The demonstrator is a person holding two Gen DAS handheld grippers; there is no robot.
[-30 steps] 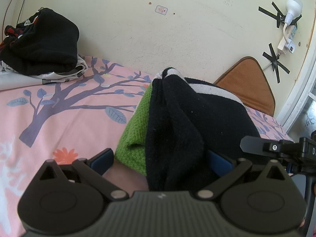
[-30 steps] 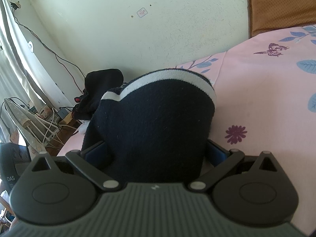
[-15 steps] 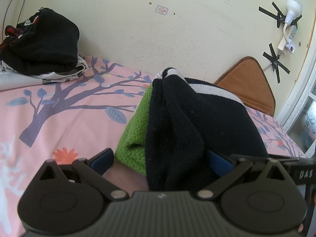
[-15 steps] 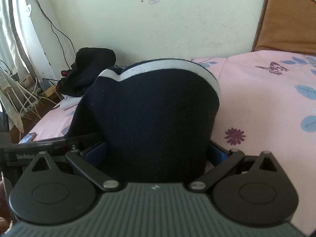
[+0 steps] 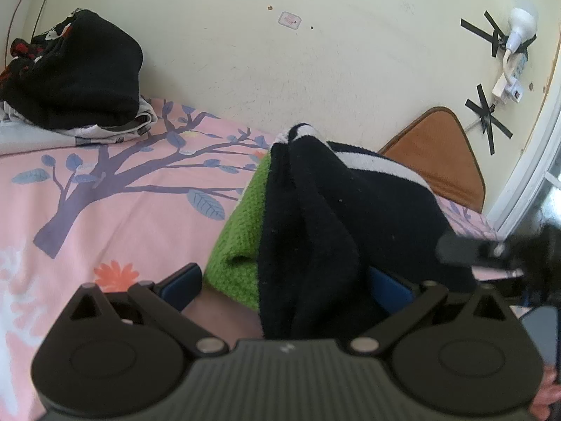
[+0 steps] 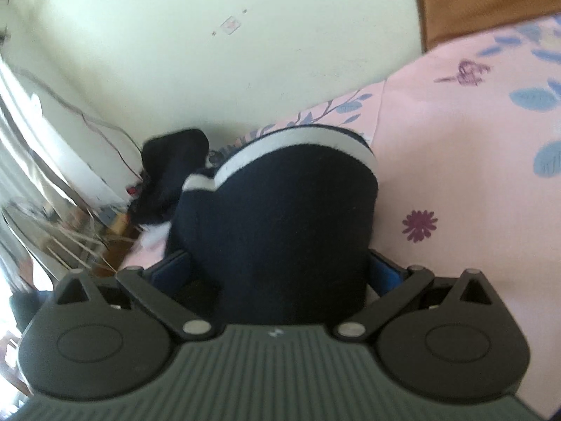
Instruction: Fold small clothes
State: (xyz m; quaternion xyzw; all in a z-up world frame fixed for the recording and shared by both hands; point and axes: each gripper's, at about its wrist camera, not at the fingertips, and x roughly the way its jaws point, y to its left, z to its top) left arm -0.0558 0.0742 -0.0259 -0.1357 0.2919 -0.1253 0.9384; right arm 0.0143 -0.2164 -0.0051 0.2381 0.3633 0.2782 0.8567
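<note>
Inspector: State of each hand-held gripper?

Assessor: Left hand-held gripper (image 5: pixel 285 286) and right hand-held gripper (image 6: pixel 278 268) stood spread, clamping nothing; the black garment (image 5: pixel 336 217) bulged between both, lying on the bed (image 5: pixel 115 210) over a green knit (image 5: pixel 242 242).

Inspector: Handling?

Assessor: Judged soft, light, limp; best pinched at the white-striped hem (image 6: pixel 291 142). No containers seen.

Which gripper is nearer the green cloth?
Left. The left gripper has the green cloth between its fingers beside the dark garment; the right gripper view shows no green.
</note>
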